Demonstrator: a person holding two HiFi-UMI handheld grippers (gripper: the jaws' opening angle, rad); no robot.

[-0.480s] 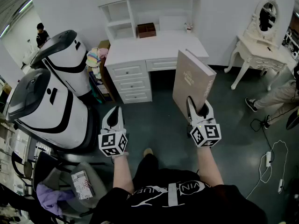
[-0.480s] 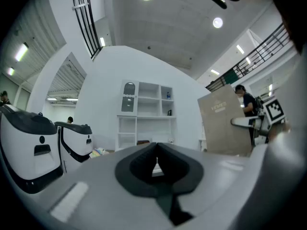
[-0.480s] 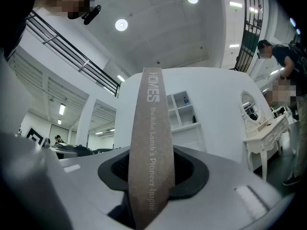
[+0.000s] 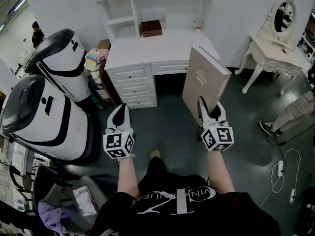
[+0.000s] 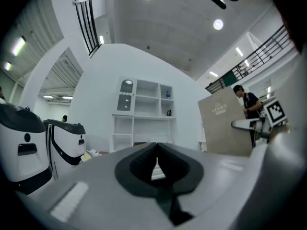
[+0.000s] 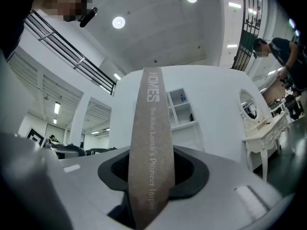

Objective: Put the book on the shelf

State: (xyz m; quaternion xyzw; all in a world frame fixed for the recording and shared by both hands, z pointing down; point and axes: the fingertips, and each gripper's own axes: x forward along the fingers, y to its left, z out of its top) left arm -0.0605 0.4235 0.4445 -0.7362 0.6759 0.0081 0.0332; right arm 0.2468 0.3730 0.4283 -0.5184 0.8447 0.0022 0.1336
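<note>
Right gripper clamps the upright book, now nudged slightly farther toward the far shelf; left gripper closed, empty. Placement's still ahead.

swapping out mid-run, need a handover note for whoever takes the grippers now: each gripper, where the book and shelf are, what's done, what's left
Left gripper: shut, empty.
Right gripper: shut on the book at its spine; book upright, in the air in front of the white desk.
Shelf: white unit on top of the desk, ahead.
Done: book in grip.
Left: carry it to the shelf, set it in, release.
</note>
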